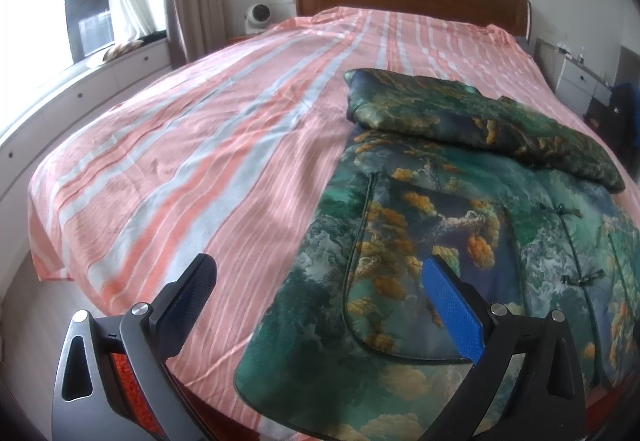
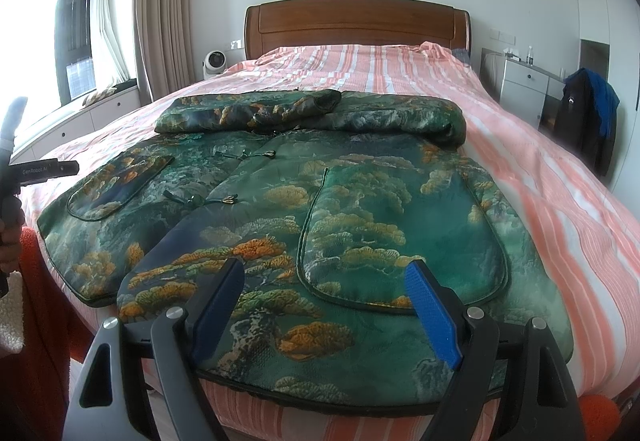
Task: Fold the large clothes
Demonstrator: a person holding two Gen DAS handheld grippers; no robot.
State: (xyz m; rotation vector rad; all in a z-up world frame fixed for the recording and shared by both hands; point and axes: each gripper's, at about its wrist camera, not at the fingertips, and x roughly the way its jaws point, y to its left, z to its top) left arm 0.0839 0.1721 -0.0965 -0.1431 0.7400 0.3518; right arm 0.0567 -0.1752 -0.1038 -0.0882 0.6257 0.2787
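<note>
both claws stand with their fingers wide apart and hold nothing. the left claw hangs over the foot of the bed, its blue-padded finger above the left edge of the jacket and its dark finger above bare striped sheet. the right claw hovers over the near hem of the jacket, both fingers above the printed cloth, and whether they touch it cannot be told.

the jacket is a padded green garment printed with orange and yellow trees and clouds. it lies front side up on the pink and white striped bed, its hem at the foot edge and its collar toward the wooden headboard. both sleeves are folded across the chest, overlapping near the collar. a large patch pocket sits on each front panel, and knotted cord fasteners run down the middle.

in the right wrist view the left handle shows at the left edge. a small white fan stands beside the headboard, beige curtains hang by the window, and a white cabinet stands at the right wall with dark clothes draped near it.
</note>
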